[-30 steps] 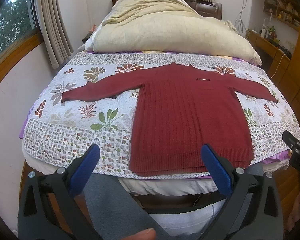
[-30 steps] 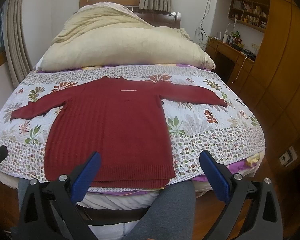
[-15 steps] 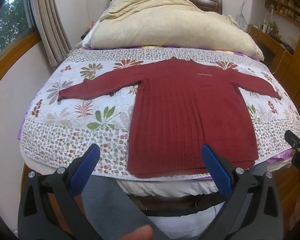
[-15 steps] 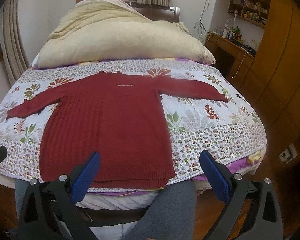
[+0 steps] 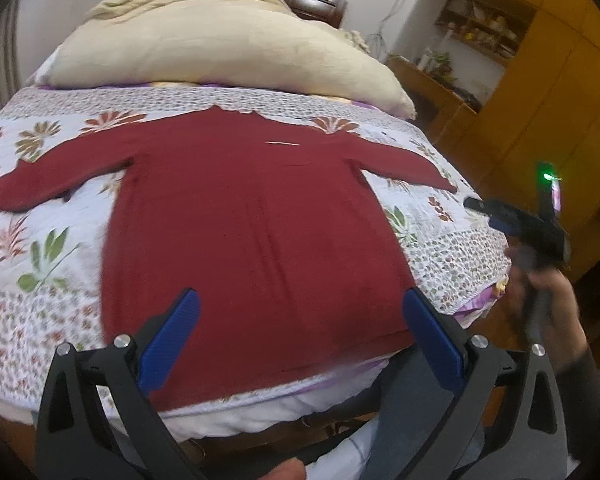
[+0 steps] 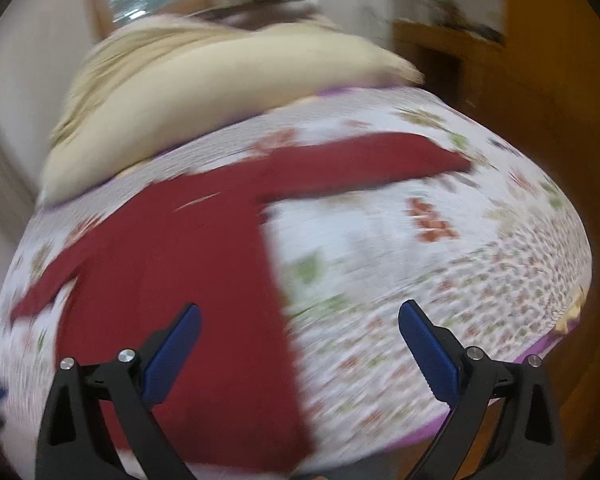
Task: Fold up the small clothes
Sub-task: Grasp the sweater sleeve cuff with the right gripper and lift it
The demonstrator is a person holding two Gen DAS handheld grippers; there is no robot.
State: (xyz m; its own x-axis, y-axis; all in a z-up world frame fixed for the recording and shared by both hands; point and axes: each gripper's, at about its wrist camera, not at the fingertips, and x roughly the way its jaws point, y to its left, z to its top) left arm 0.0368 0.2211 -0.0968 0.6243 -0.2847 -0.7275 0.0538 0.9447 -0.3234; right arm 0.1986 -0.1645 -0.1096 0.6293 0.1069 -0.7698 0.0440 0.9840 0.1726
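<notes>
A dark red knit sweater [image 5: 252, 216] lies flat on the bed, front down or up I cannot tell, both sleeves spread sideways and the hem at the near edge. In the right wrist view the sweater [image 6: 172, 264] fills the left half, its right sleeve [image 6: 364, 164] stretched over the quilt. My left gripper [image 5: 300, 324] hangs open above the hem, nothing between its blue pads. My right gripper [image 6: 300, 340] is open too, over the sweater's right side edge; this view is motion-blurred. The right gripper [image 5: 496, 216] also shows at the bed's right side, held by a hand [image 5: 548, 292].
The floral quilt [image 5: 40, 240] covers the bed. A large cream duvet [image 5: 220, 44] is heaped at the head. A wooden desk and cabinets [image 5: 540, 112] stand to the right. Grey trouser legs [image 5: 404, 420] press against the bed's near edge.
Both grippers have moved forward over the bed and swung right; the sweater now looks much closer. The right gripper is moving fast and tilting. The sweater lies as before.
</notes>
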